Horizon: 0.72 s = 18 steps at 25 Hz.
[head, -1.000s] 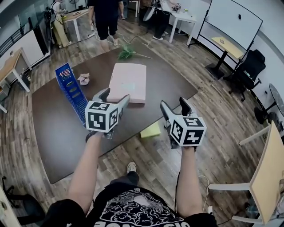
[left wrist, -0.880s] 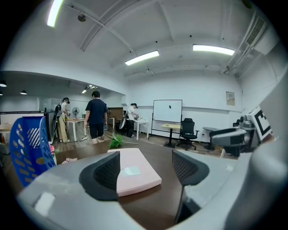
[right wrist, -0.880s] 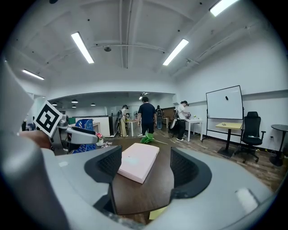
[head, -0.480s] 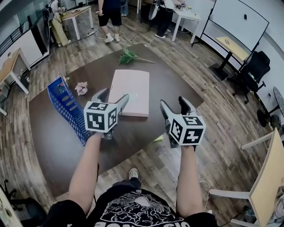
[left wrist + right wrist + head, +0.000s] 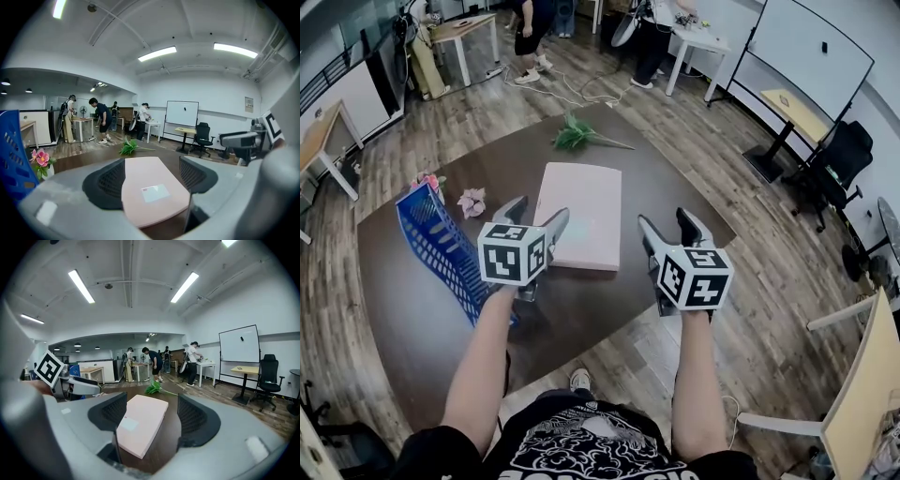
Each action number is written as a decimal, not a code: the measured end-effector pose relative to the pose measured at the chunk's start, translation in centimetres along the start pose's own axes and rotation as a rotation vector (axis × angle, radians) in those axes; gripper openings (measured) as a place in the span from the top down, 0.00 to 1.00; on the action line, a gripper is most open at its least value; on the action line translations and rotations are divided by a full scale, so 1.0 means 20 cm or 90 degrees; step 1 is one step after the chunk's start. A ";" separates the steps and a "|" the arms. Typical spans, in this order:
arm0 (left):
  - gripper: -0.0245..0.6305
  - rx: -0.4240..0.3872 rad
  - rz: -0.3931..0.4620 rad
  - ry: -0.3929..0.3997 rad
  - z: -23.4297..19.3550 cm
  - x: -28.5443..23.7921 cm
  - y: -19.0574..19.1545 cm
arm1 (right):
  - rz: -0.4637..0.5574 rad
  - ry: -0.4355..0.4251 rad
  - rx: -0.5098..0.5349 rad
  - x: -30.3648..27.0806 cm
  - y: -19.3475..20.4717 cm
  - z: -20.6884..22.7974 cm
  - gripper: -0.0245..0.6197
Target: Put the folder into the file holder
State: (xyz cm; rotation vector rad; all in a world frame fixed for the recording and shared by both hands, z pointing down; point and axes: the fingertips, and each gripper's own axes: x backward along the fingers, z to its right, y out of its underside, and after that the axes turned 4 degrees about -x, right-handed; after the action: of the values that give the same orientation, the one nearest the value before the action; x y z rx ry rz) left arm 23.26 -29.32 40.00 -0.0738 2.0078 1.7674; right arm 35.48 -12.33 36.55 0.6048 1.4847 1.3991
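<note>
A pink folder [image 5: 581, 214] lies flat on the dark brown table [image 5: 441, 309], with a white label on its cover. To its left the blue mesh file holder [image 5: 441, 246] stands on the table. My left gripper [image 5: 534, 217] hovers open over the folder's near left corner, nothing between its jaws. Open as well, my right gripper [image 5: 667, 228] is just right of the folder's near edge. The folder [image 5: 150, 190] fills the gap ahead in the left gripper view. In the right gripper view the folder [image 5: 140, 420] lies ahead and slightly left.
A green plant sprig [image 5: 581, 137] lies at the table's far end, and a pink flower [image 5: 472, 201] sits beside the holder. People [image 5: 534, 28] stand by desks beyond. A whiteboard [image 5: 806, 56] and an office chair [image 5: 834, 164] are at the right.
Both grippers have moved forward over the table toward the folder, which now sits closer to them. Their jaws have stayed open.
</note>
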 end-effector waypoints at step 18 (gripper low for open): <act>0.41 0.021 -0.003 -0.094 -0.20 -0.04 0.01 | -0.007 -0.085 0.008 -0.33 -0.04 0.02 0.46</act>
State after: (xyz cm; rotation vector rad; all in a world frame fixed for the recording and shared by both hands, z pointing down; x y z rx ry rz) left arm 22.75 -33.39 40.82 0.0604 1.9292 1.6847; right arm 38.69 -18.02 37.98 0.6840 1.3893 1.3154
